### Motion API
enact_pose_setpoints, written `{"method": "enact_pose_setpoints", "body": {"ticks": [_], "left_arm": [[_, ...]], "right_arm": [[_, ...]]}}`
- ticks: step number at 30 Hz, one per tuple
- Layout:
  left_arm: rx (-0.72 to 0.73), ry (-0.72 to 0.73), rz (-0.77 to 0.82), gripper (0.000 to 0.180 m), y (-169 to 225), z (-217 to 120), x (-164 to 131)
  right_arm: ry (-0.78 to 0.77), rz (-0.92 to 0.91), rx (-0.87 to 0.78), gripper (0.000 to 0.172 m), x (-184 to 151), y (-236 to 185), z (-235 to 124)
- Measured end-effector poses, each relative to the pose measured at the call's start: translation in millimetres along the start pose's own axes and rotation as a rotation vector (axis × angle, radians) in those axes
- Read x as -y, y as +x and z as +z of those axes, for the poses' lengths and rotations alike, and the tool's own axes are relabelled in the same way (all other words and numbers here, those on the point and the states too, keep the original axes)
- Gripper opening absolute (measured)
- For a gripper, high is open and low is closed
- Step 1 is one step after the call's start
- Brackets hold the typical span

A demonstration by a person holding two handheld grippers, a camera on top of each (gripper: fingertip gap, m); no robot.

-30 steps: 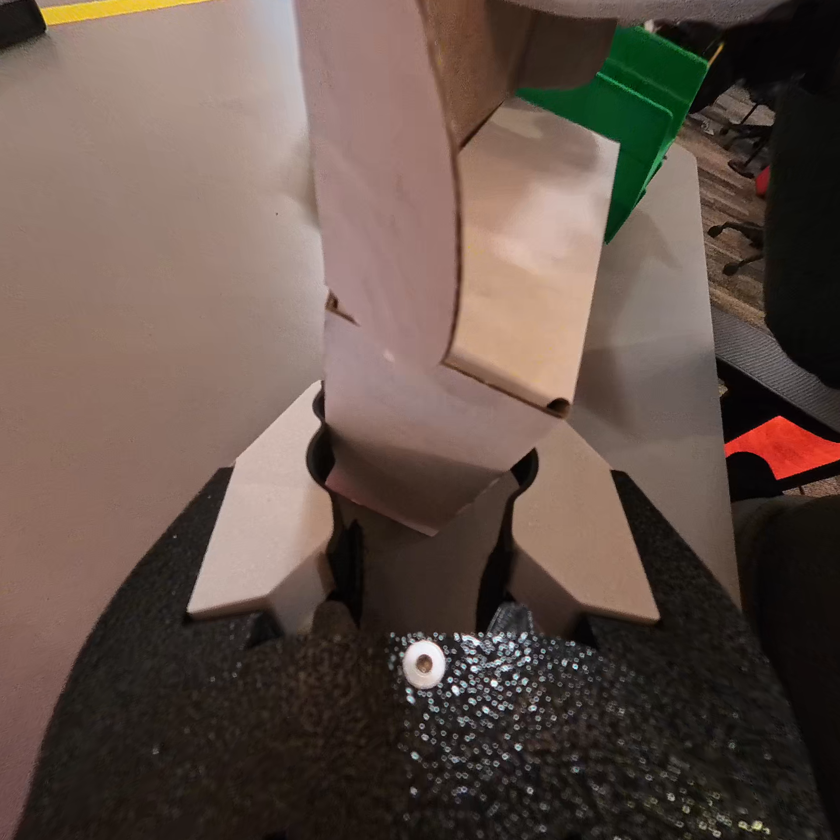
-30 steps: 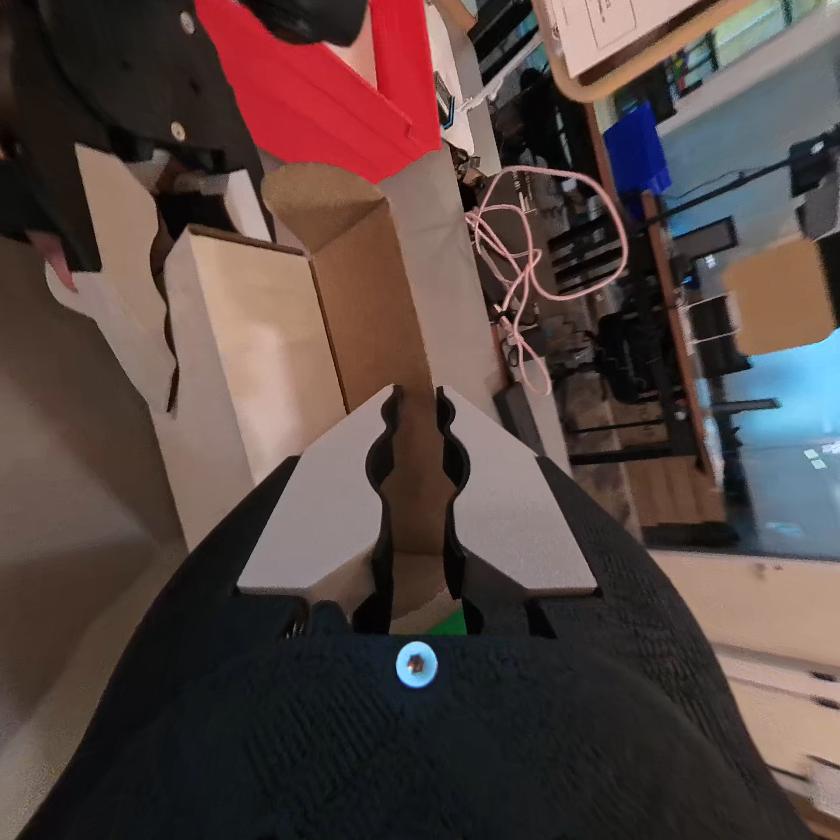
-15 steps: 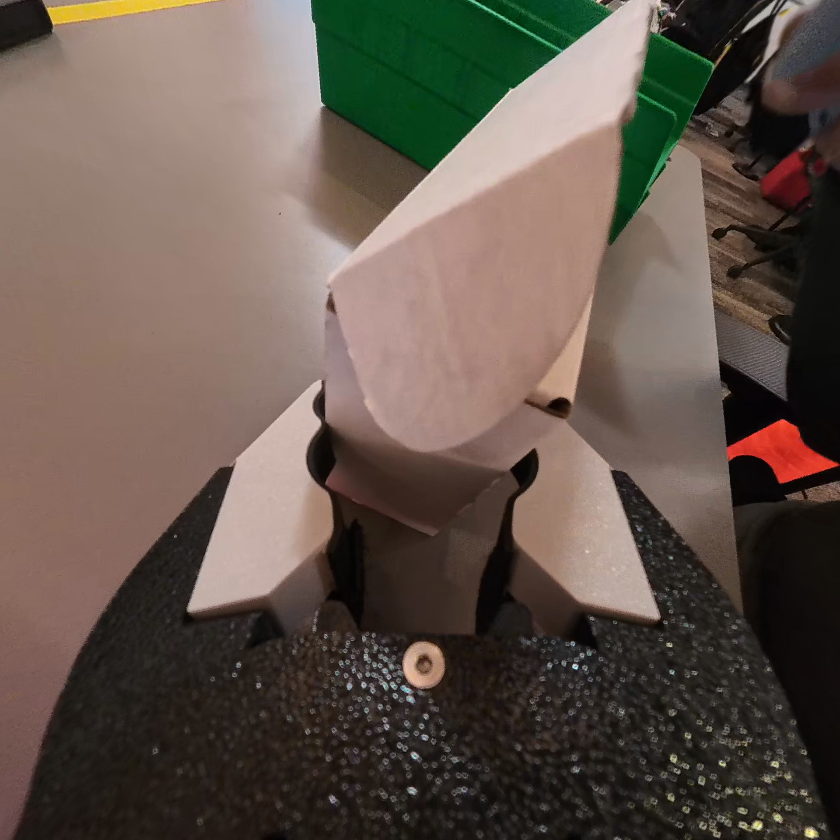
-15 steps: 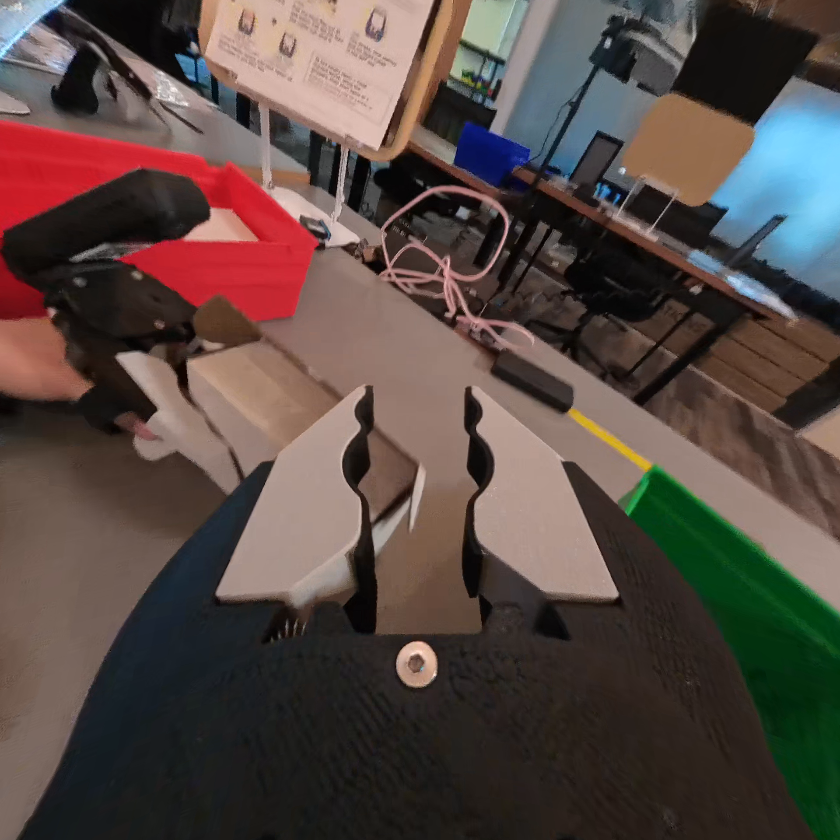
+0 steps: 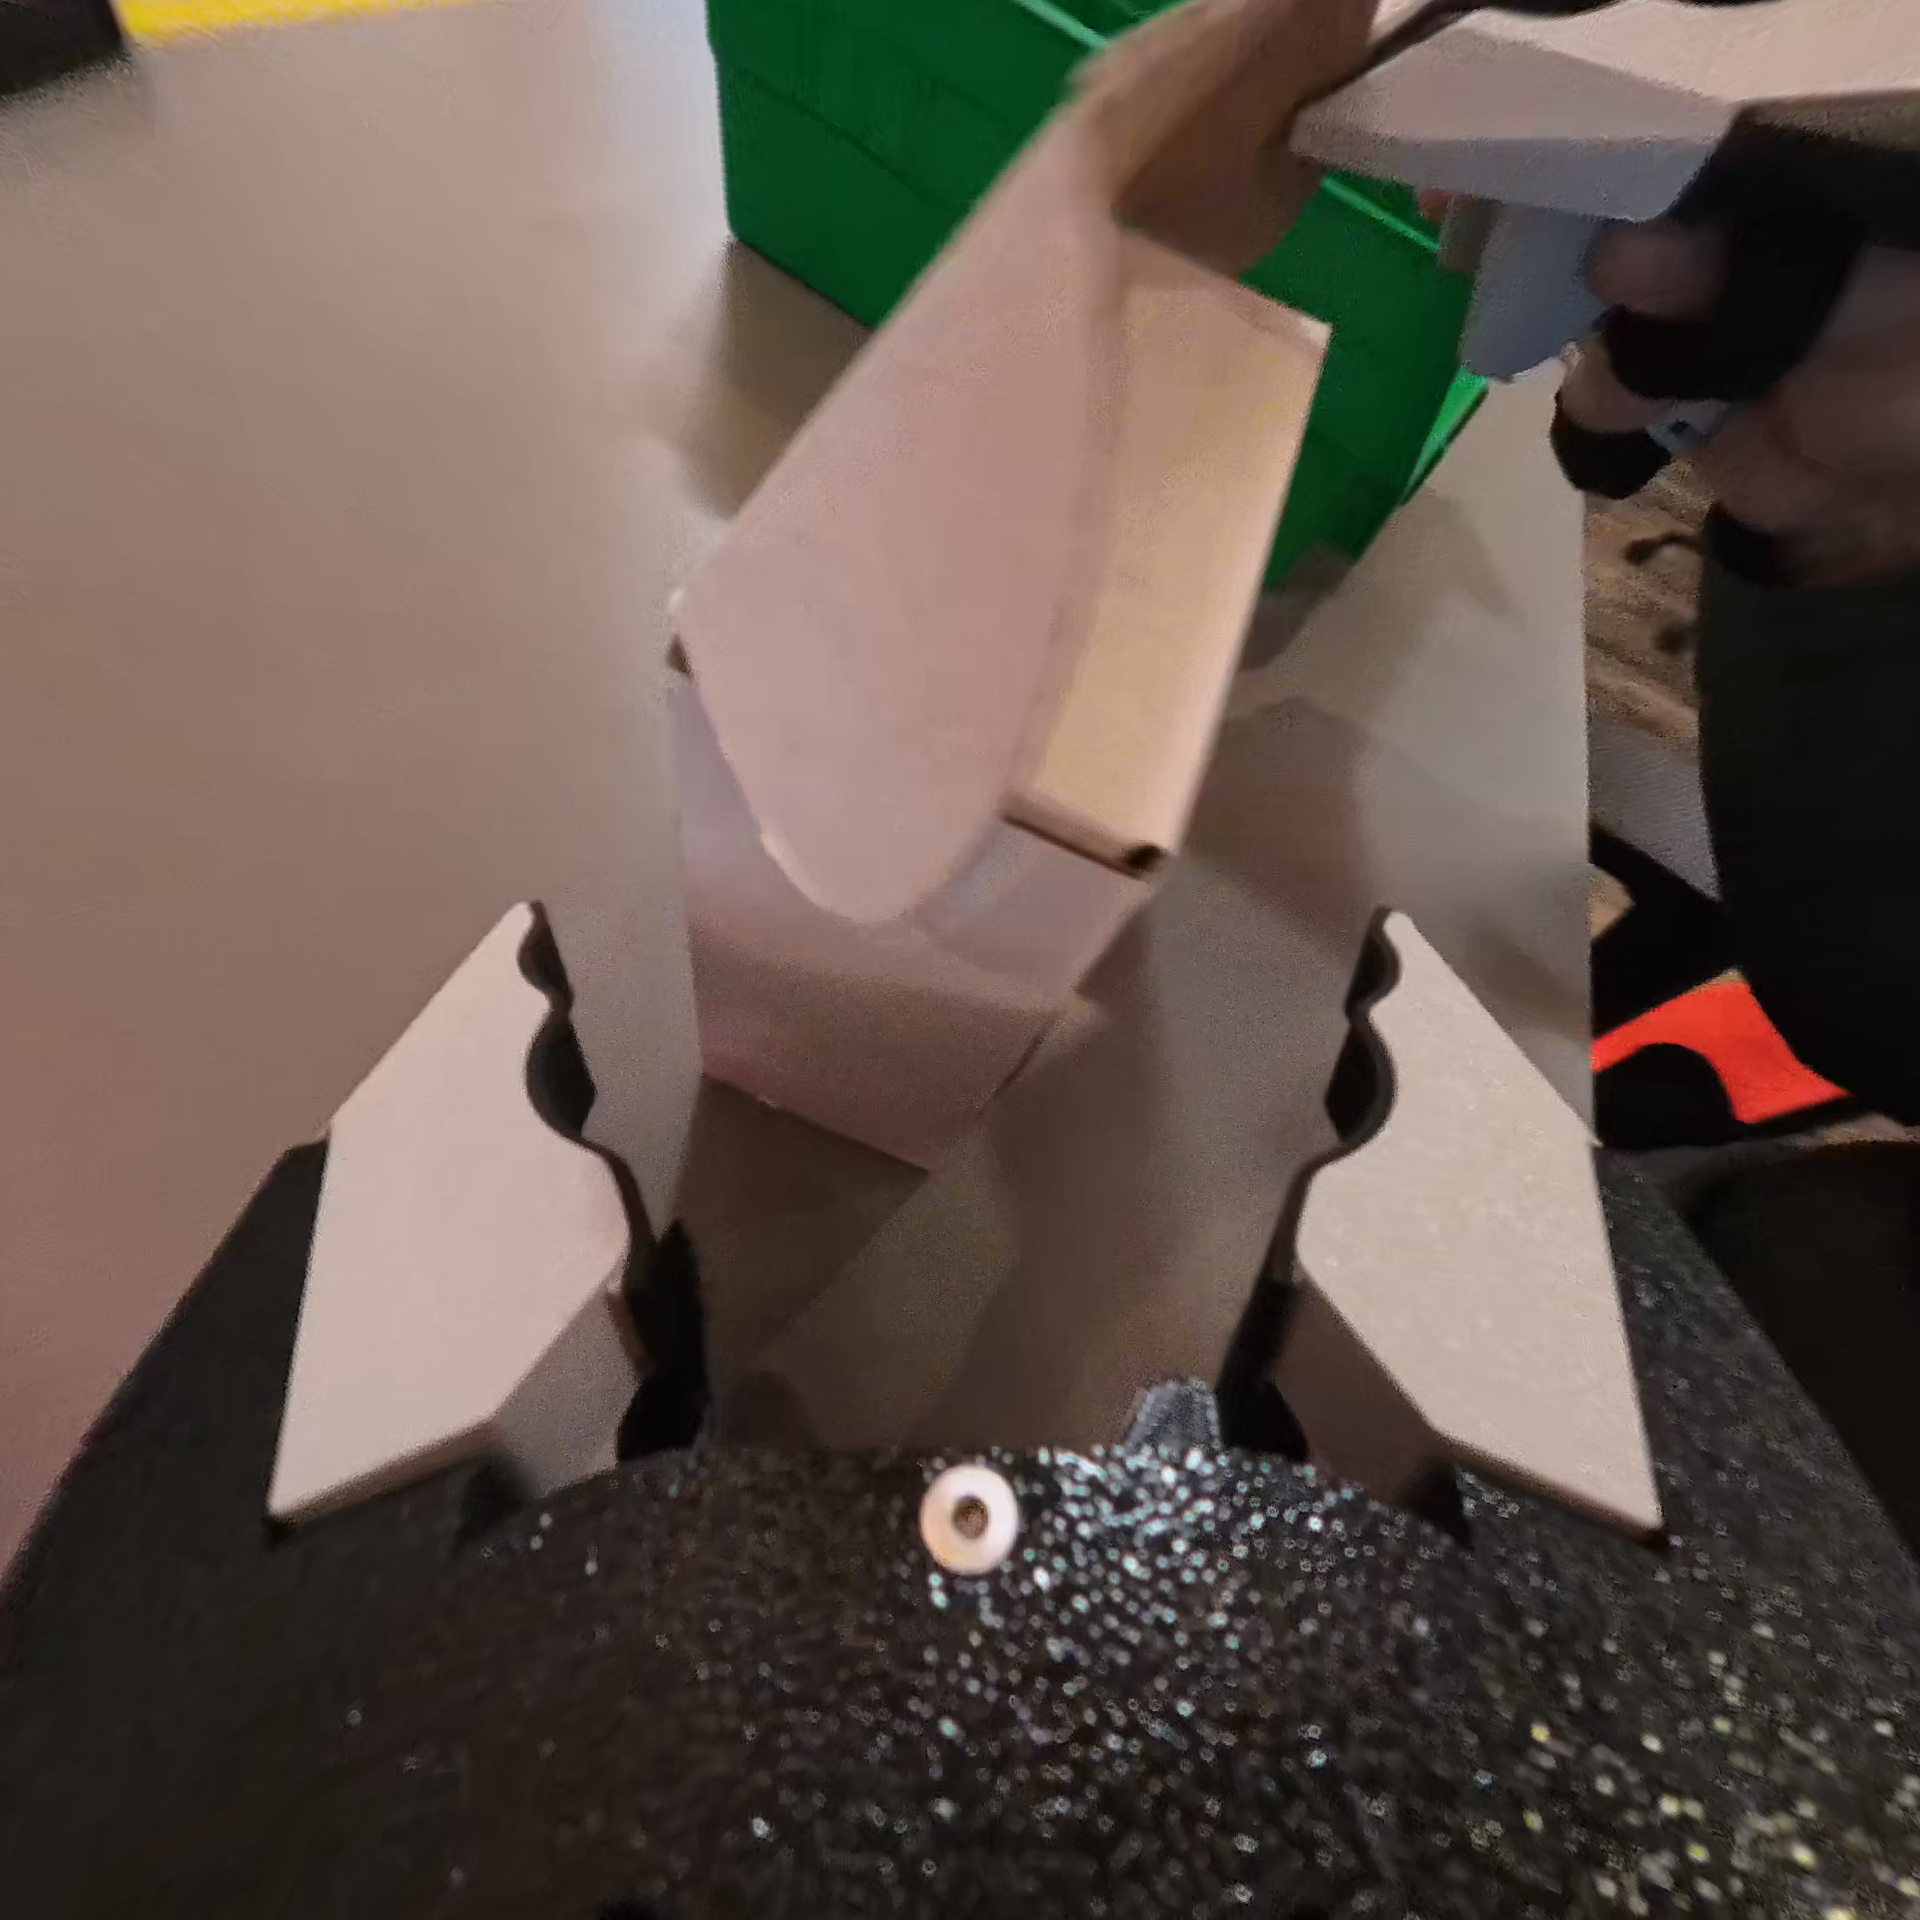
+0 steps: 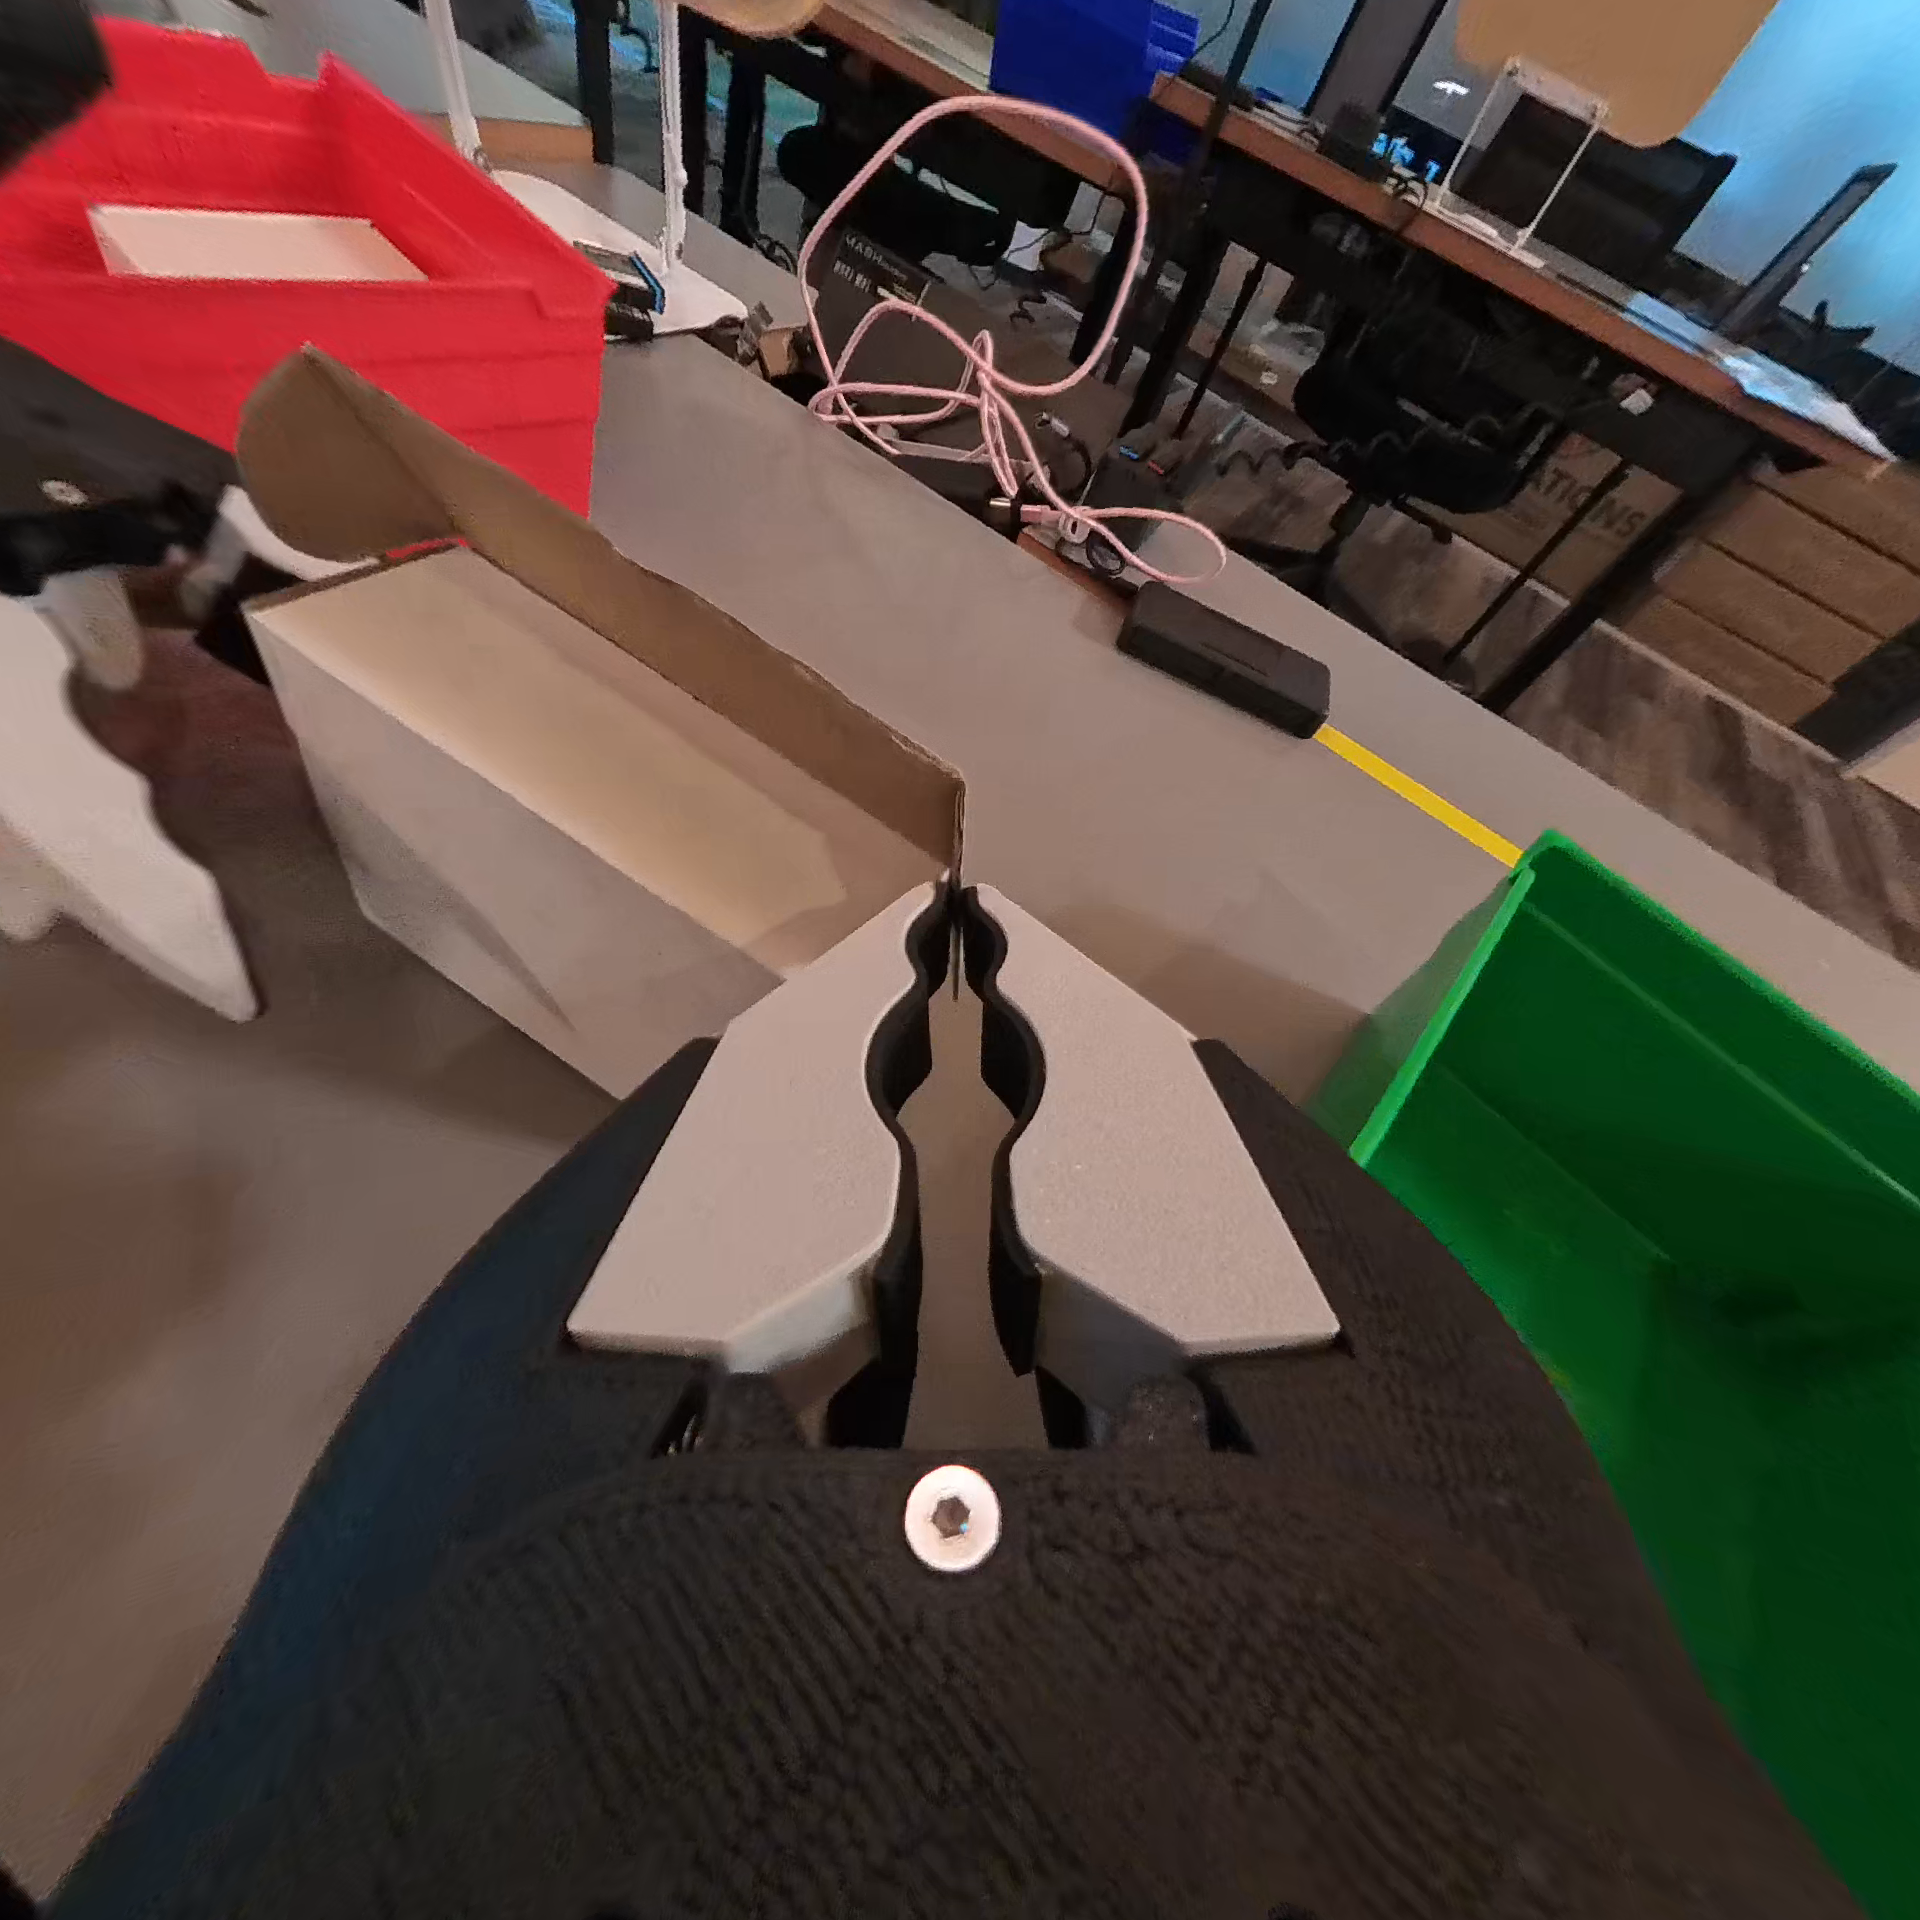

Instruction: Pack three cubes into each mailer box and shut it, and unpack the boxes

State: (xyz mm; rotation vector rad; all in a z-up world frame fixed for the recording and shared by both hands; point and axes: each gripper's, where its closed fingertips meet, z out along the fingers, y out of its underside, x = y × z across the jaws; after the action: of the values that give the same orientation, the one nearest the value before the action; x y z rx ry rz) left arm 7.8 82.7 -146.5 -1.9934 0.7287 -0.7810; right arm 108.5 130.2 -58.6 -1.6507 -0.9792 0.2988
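The white mailer box (image 6: 540,769) lay on the grey table (image 6: 1091,748), its lid flap (image 6: 665,623) raised so that the brown cardboard inner face showed. The right gripper (image 6: 954,914) had its two fingertips pressed together on the near corner of that flap, the thin cardboard edge running down between the black pads; in the left wrist view the same gripper (image 5: 1340,114) showed at the upper right, clamped on the flap's far tip, with a person's hand (image 5: 1766,343) behind it. The left gripper (image 5: 961,935) stood with its fingers spread wide, one on each side of the box's near end (image 5: 883,997), and a clear gap of table was visible between each pad and the cardboard, so it gripped nothing. The white outer face of the lifted flap (image 5: 935,582) hung over the box toward the left camera, blurred. A green bin (image 6: 1662,1195) stood just beside the box on the right gripper's side, and a red bin (image 6: 312,312) holding a white box (image 6: 249,244) sat beyond the mailer. A pink cable (image 6: 977,395) and a black device (image 6: 1226,665) lay near the table's far edge, by a strip of yellow tape (image 6: 1413,795)
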Motion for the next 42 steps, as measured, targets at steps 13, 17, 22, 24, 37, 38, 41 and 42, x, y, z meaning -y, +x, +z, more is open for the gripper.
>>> {"method": "enact_pose_setpoints", "body": {"ticks": [13, 17, 22, 24, 37, 38, 41, 42], "left_arm": [[0.39, 0.363, 0.114, 0.059, 10.2, -90.3, 72.9], [0.347, 0.269, 0.031, 0.053, 7.6, -78.0, 68.9], [0.342, 0.247, 0.023, 0.014, 6.0, -77.7, 75.5], [0.337, 0.221, 0.018, 0.007, 4.9, -77.4, 76.1], [0.3, 0.153, -0.077, 0.004, 0.8, -71.8, 81.9], [0.298, 0.16, -0.084, 0.004, 1.0, -71.8, 81.9], [0.297, 0.188, -0.106, 0.004, 1.6, -71.2, 81.8], [0.296, 0.199, -0.113, 0.004, 2.0, -71.1, 82.1]], "right_arm": [[-0.008, 0.043, 0.013, 0.0, 2.0, 1.8, 1.7], [-0.006, 0.071, 0.027, 0.0, 3.4, 1.7, 1.3], [-0.001, 0.113, 0.049, 0.0, 5.0, 2.9, 1.1], [0.0, 0.131, 0.056, 0.0, 6.1, 3.3, 1.0], [-0.048, 0.268, 0.116, 0.003, 10.3, 2.0, 8.1], [-0.047, 0.271, 0.116, 0.003, 10.3, 1.9, 7.8], [-0.041, 0.266, 0.107, 0.003, 9.8, 1.9, 7.2], [-0.04, 0.263, 0.104, 0.003, 9.7, 1.9, 6.9]]}}
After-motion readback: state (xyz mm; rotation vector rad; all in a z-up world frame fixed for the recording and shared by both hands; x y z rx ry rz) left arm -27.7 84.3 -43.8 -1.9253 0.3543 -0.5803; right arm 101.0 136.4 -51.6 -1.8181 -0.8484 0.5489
